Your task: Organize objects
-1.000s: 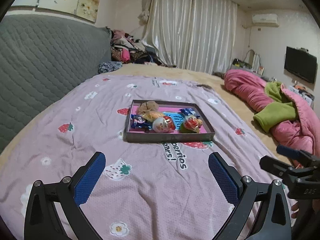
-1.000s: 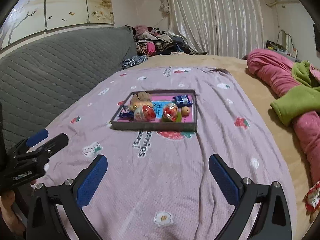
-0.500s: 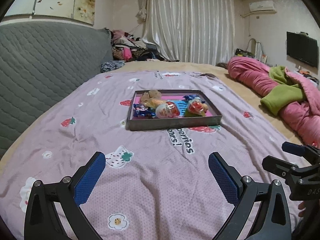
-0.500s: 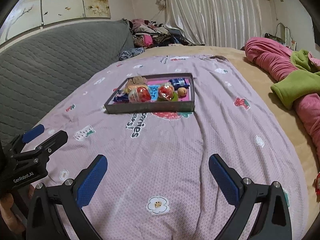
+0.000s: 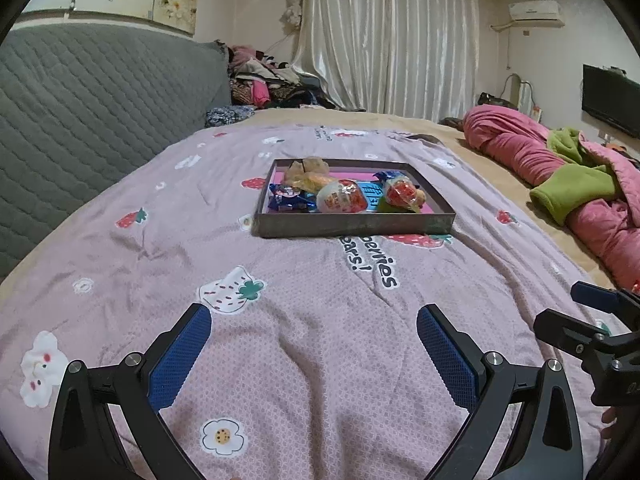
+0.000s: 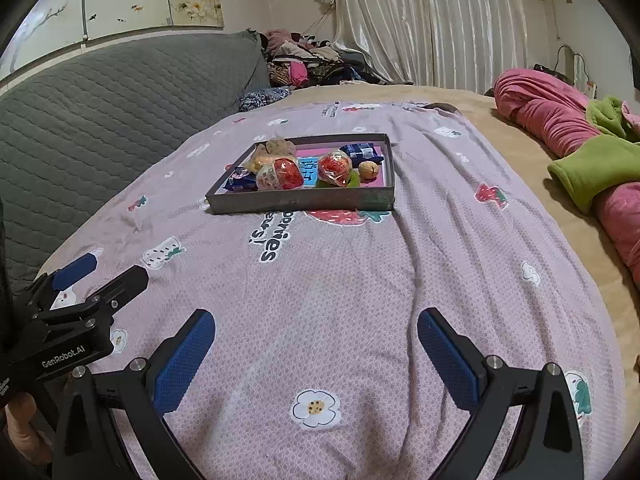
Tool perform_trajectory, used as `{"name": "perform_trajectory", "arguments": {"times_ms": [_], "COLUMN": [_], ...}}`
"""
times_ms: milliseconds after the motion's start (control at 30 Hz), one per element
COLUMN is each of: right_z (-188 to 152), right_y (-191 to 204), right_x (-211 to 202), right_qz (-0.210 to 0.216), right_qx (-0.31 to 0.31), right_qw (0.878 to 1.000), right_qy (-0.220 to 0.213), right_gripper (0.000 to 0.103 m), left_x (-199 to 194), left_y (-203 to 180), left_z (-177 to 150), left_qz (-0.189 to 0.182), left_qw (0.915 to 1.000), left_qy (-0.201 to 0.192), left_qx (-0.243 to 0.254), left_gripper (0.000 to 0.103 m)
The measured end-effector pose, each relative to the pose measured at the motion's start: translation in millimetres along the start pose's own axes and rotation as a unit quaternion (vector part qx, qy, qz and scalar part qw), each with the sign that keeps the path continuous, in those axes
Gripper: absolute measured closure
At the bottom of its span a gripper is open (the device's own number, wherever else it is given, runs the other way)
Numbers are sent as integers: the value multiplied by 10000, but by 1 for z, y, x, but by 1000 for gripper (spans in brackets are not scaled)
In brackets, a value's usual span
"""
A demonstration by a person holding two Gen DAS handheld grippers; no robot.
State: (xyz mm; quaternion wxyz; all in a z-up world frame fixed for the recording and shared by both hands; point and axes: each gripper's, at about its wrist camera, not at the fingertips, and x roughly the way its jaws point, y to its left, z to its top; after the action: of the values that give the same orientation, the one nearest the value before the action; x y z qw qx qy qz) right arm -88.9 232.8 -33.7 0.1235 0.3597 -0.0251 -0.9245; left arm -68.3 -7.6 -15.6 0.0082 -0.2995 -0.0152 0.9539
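Observation:
A shallow grey tray with a pink floor sits on the lilac bedspread, well ahead of both grippers. It holds two red-and-white wrapped eggs, blue candy packets, a beige biscuit pack and a small walnut. My left gripper is open and empty, low over the spread. My right gripper is open and empty too. Each gripper shows at the edge of the other's view.
A grey quilted headboard runs along the left. A pink and green blanket heap lies on the right. Clothes are piled at the far end by the curtains. A TV hangs on the right wall.
Both grippers have tilted down and drawn back slightly, so the tray sits farther up in both views. Jaws stay open.

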Motion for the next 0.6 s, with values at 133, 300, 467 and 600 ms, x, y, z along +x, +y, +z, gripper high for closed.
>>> {"name": "perform_trajectory", "arguments": {"times_ms": [133, 300, 467, 600], "right_z": [0, -1, -1, -1], "right_y": [1, 4, 6, 8], "right_x": [0, 3, 8, 9], "right_qz": [-24, -80, -115, -144], "right_qx": [-20, -87, -162, -215], "right_qw": [10000, 9999, 9997, 9996], "right_qy": [8, 58, 133, 139], "right_gripper": [1, 1, 1, 1], "left_x": [-2, -5, 0, 7], "left_y": [3, 0, 4, 7], "left_z": [1, 4, 7, 10], "left_qz": [-156, -118, -120, 50], "left_qw": [9998, 9999, 9996, 9995], "left_qy": [-27, -71, 90, 237], "left_qx": [-95, -26, -222, -218], "left_gripper": [0, 0, 0, 0]}}
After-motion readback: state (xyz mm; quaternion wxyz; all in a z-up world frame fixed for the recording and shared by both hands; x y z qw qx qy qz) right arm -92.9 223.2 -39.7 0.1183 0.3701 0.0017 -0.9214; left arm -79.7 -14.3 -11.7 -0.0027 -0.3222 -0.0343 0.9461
